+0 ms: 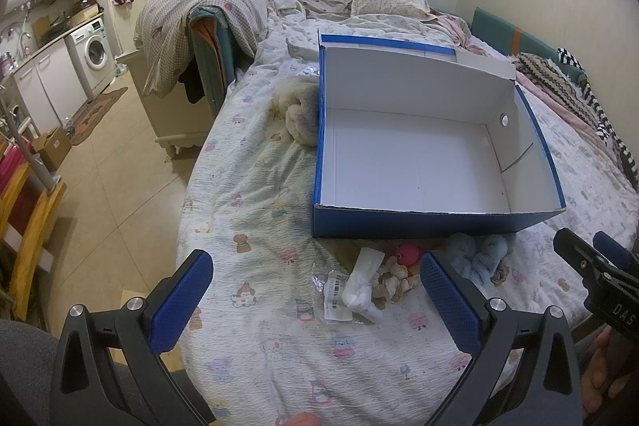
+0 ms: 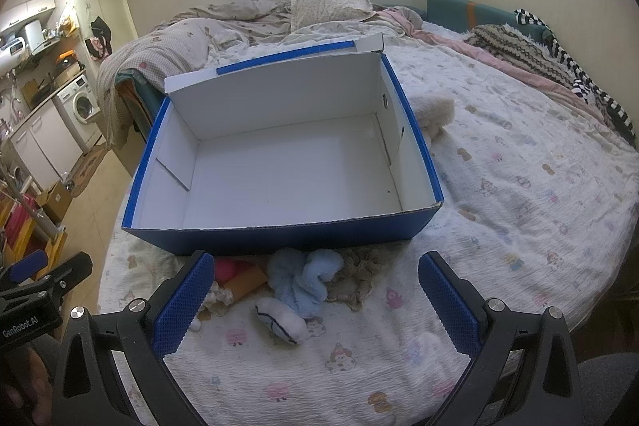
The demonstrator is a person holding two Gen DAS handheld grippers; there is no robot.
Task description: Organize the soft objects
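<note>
Both grippers, left gripper (image 1: 317, 302) and right gripper (image 2: 315, 300), are held with jaws released; the fluffy light-blue plush scrunchie (image 2: 305, 280) is best pinched at its middle, then lifted into the empty blue cardboard box (image 2: 287, 234).

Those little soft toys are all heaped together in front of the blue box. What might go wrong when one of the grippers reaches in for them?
Three risks, I would guess. The light blue plush lies against the beige crochet piece, so the open right hand-held gripper could pinch both. The blue box sits on soft bedding and may slide if nudged. The open left hand-held gripper might catch the clear plastic wrapper instead of the white fabric.
</note>
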